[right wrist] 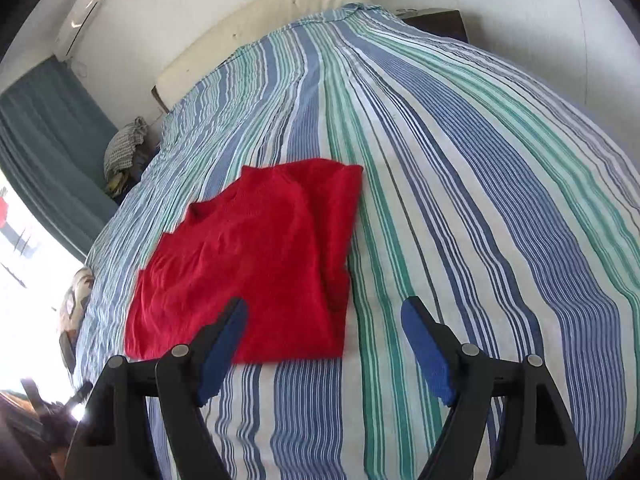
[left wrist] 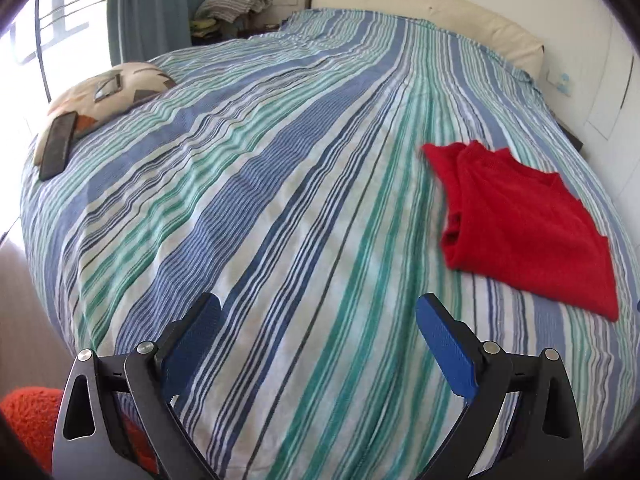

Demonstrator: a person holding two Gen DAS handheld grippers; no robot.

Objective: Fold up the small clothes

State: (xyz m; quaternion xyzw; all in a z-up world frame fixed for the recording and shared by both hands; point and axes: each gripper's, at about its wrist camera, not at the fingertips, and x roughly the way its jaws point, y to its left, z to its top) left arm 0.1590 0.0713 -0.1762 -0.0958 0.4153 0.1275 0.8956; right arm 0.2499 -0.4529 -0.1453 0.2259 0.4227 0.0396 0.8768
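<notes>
While the red garment (right wrist: 256, 264) lay partly folded on the striped bed (right wrist: 460, 200), both the right hand-held gripper (right wrist: 324, 344) and the left hand-held gripper (left wrist: 318, 344) gaped empty. A clean fold likely required pinching matching hem corners and lifting evenly.

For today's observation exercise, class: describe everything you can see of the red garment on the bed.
The red garment is a small knit-looking top, plain bright red, with a neckline notch along its far edge. It looks partly folded: one side is doubled over into a thicker, rumpled band, the rest lies flat with light creases. It rests on the striped bedspread, near the bed's front edge. Nothing else touches it; both grippers are open and apart from it.
</notes>
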